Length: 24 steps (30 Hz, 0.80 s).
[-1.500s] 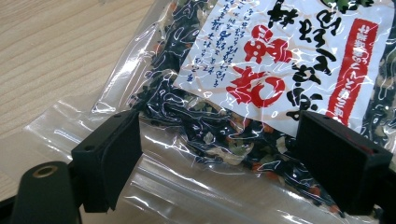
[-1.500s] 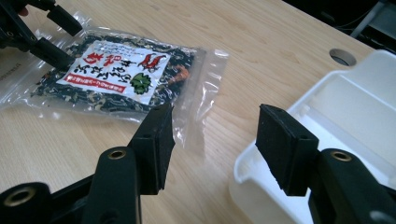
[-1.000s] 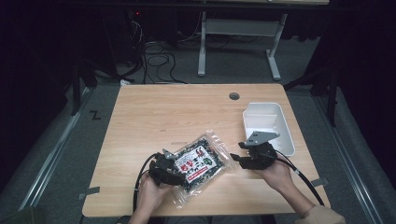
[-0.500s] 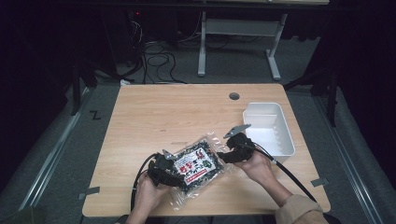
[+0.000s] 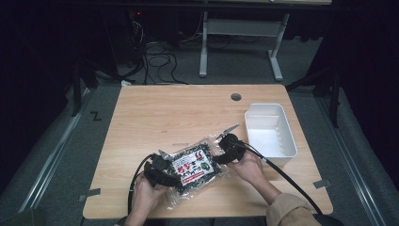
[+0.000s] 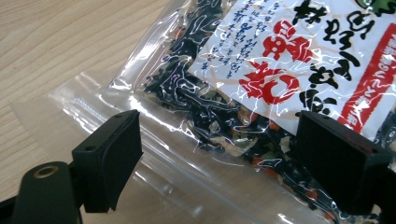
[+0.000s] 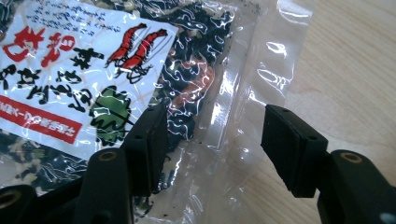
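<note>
Lying between both open tools (image 5: 217, 157): seaweed packet (image 5: 195, 165).

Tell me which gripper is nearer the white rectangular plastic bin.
Right. The right gripper sits just left of the white rectangular plastic bin, at the clear seaweed packet's right end; the left gripper is at its far end.

The left hand-held gripper (image 5: 176, 172) is black throughout, with a small grey three-cornered plate on top and a black cable looping away from its body. In its own view the two jaws are flat, blocky black pads, each with small screw holes, and a round brass-coloured bushing sits in the arm behind one. The right hand-held gripper (image 5: 219, 157) is built alike, its thick black cable trailing behind. The right forearm wears a tan, fleecy sleeve (image 5: 288, 210).
</note>
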Available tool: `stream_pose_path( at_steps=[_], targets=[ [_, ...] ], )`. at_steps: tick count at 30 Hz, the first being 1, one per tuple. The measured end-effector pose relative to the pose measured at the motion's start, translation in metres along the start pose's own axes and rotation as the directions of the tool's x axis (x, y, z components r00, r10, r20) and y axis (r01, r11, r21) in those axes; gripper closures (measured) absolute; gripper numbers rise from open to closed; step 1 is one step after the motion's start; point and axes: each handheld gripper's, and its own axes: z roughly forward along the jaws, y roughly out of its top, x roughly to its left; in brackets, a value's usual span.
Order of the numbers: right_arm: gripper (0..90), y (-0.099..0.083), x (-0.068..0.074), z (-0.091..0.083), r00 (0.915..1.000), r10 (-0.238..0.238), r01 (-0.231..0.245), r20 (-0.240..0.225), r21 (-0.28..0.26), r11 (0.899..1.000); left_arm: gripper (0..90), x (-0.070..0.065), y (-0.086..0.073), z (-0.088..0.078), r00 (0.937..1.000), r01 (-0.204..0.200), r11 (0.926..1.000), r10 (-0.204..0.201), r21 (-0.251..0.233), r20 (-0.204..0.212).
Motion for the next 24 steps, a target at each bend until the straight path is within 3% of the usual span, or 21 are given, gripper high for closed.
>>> stream_pose_path(
  at_steps=[3,5,8,10,13,14,16,17,18,19,24],
  targets=[
    [41.9,-0.003,-0.002,0.005,0.9996,0.023,-0.023,-0.017,0.031,0.999,15.8,0.001,-0.001,-0.001,0.9998,0.009,1.0,-0.009,-0.001,-0.017],
    [42.1,-0.006,0.0,0.012,0.9995,0.018,-0.016,-0.027,0.065,0.998,16.6,0.0,-0.002,-0.001,0.9997,0.011,0.9999,-0.011,-0.004,-0.021],
    [42.7,-0.006,0.001,0.015,0.9998,0.005,-0.004,-0.022,0.068,0.998,16.7,0.001,-0.001,-0.001,0.9997,0.014,0.9999,-0.014,-0.001,-0.019],
    [42.9,-0.005,-0.005,0.017,0.9963,0.057,-0.051,-0.064,0.089,0.995,16.9,0.001,-0.002,-0.001,0.9997,0.019,0.9998,-0.019,-0.002,-0.016],
    [43.1,-0.004,-0.007,0.018,0.9924,0.094,-0.085,-0.08,0.105,0.991,17.7,0.001,-0.002,-0.001,0.9996,0.026,0.9997,-0.026,-0.002,-0.011],
    [44.7,-0.004,-0.008,0.019,0.9948,0.063,-0.055,-0.08,0.1,0.993,18.4,0.001,-0.002,-0.001,0.9995,0.029,0.9996,-0.029,-0.002,-0.009],
    [53.7,-0.004,-0.005,0.018,0.9938,0.055,-0.046,-0.097,0.097,0.994,18.9,0.002,-0.002,-0.001,0.9992,0.039,0.9993,-0.039,-0.002,0.002],
    [55.5,-0.004,-0.003,0.018,0.992,0.083,-0.072,-0.095,0.108,0.992,19.1,0.002,-0.003,-0.001,0.999,0.044,0.999,-0.044,-0.003,0.006],
    [60.7,-0.004,-0.006,0.019,0.9902,0.065,-0.053,-0.123,0.1,0.994,19.4,0.002,-0.003,-0.001,0.9988,0.049,0.9988,-0.049,-0.004,0.009],
    [60.7,-0.004,-0.006,0.019,0.9902,0.065,-0.053,-0.123,0.1,0.994,19.4,0.002,-0.003,-0.001,0.9987,0.05,0.9987,-0.05,-0.005,0.008],
    [70.5,-0.003,-0.007,0.019,0.9837,0.112,-0.098,-0.141,0.107,0.989,19.5,0.002,-0.003,-0.001,0.9988,0.048,0.9988,-0.048,-0.006,0.009]
  ],
)
